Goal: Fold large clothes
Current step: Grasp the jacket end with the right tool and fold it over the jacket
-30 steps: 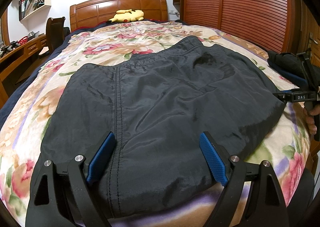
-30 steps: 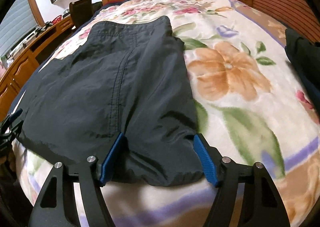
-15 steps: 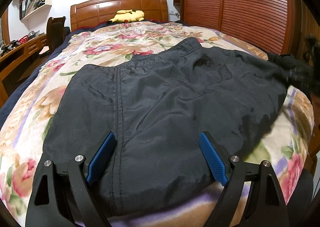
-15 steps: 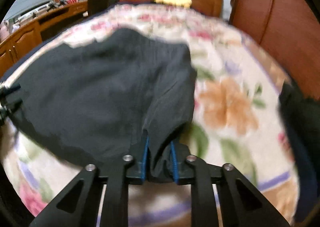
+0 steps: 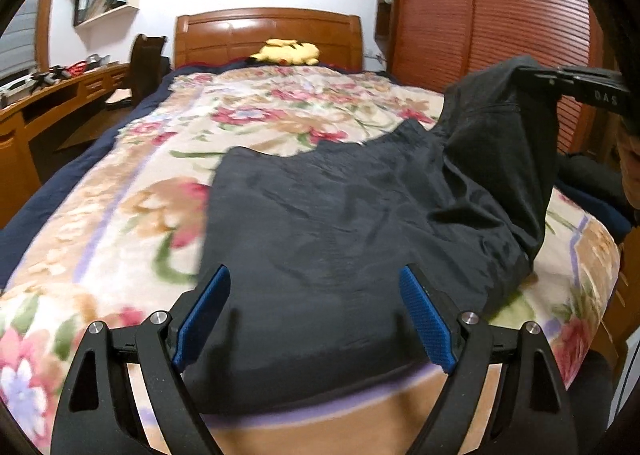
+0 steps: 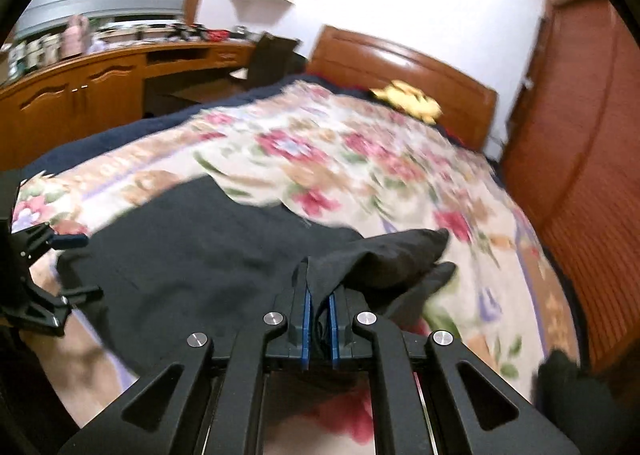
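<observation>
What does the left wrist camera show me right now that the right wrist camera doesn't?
Left wrist only: the left gripper with jaws wide open over the near edge of the black shorts, and the corner lifted high off the blanket.

Right wrist only: the right gripper shut on that corner, and the long wooden desk.

Both: the floral blanket, headboard and yellow plush toy.

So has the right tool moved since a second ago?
Yes. The right tool, shut on the black nylon trousers, has lifted their corner off the floral blanket, up toward the wooden headboard.
</observation>
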`<state>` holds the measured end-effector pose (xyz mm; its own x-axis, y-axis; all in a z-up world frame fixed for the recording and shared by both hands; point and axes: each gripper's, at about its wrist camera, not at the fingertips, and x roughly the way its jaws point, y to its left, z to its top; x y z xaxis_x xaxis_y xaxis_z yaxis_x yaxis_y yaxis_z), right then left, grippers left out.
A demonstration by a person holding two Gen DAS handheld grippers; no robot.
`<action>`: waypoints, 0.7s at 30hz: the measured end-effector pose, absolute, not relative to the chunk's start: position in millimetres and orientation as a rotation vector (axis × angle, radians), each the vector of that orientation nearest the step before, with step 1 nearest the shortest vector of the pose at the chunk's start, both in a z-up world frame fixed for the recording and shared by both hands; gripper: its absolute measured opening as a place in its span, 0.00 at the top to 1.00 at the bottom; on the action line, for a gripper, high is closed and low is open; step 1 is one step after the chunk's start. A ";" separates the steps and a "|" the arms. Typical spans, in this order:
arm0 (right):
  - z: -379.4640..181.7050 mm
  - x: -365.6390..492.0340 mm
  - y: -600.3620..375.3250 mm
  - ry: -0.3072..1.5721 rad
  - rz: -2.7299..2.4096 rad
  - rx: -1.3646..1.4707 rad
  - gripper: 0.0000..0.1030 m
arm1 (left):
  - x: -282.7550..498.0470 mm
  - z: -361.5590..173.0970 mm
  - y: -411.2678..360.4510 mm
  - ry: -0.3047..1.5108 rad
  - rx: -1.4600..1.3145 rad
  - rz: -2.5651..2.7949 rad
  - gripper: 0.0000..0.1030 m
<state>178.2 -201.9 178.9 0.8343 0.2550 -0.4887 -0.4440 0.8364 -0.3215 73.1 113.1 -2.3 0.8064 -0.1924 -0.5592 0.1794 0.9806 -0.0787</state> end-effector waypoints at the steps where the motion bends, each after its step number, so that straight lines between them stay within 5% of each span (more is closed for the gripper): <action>1: 180.0 173.5 -185.3 0.426 0.390 -0.475 0.94 | 71.0 -1.1 120.5 0.596 -0.031 -0.188 0.16; 11: 168.0 139.3 -65.8 0.381 0.655 -0.499 0.94 | 52.7 -0.2 193.9 0.579 -0.089 -0.050 0.16; 17: 126.6 159.4 -42.0 0.593 0.788 -0.424 0.91 | 52.4 -8.7 225.9 0.593 -0.133 0.022 0.16; 21: 136.4 164.2 -60.6 0.564 0.815 -0.356 0.65 | 55.2 -9.3 225.8 0.590 -0.139 0.025 0.16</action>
<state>164.2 -60.6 136.4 0.5528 0.5807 -0.5977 -0.7638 0.6399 -0.0847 55.2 225.8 -9.3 0.8308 -0.0160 -0.5563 -0.0636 0.9903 -0.1235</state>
